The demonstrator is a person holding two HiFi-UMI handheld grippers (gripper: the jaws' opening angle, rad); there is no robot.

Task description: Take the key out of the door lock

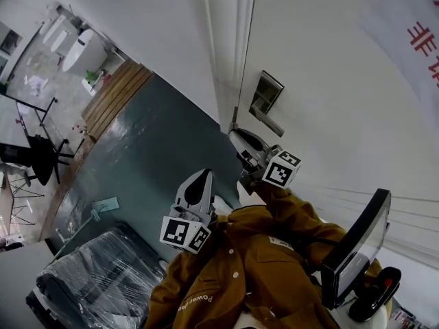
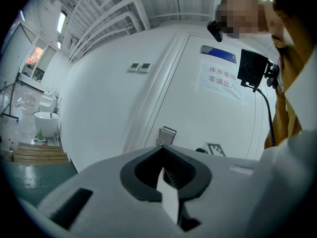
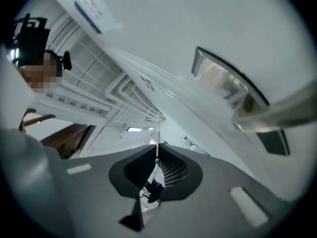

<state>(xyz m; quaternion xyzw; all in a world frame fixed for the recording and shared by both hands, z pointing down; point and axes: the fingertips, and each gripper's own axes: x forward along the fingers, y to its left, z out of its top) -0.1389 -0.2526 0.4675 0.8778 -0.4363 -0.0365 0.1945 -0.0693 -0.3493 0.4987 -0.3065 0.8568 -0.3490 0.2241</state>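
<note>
Right gripper view: right gripper [image 3: 157, 150] clamped shut on slim silvery metal key [image 3: 158, 128], edge-on, poking past the tips, clear of brushed steel lock plate [image 3: 218, 81] up and right of the jaws; left gripper [image 2: 162, 155] closed on nothing, lock plate beyond its tips

industrial building corridor; green coated floor [image 1: 158, 149], signed white door [image 1: 329, 67], exposed ceiling ducts [image 2: 119, 9].

Left claw [image 2: 163, 148] closed, nothing between; lock plate [image 2: 167, 134] on white door [image 2: 213, 118] ahead.
</note>
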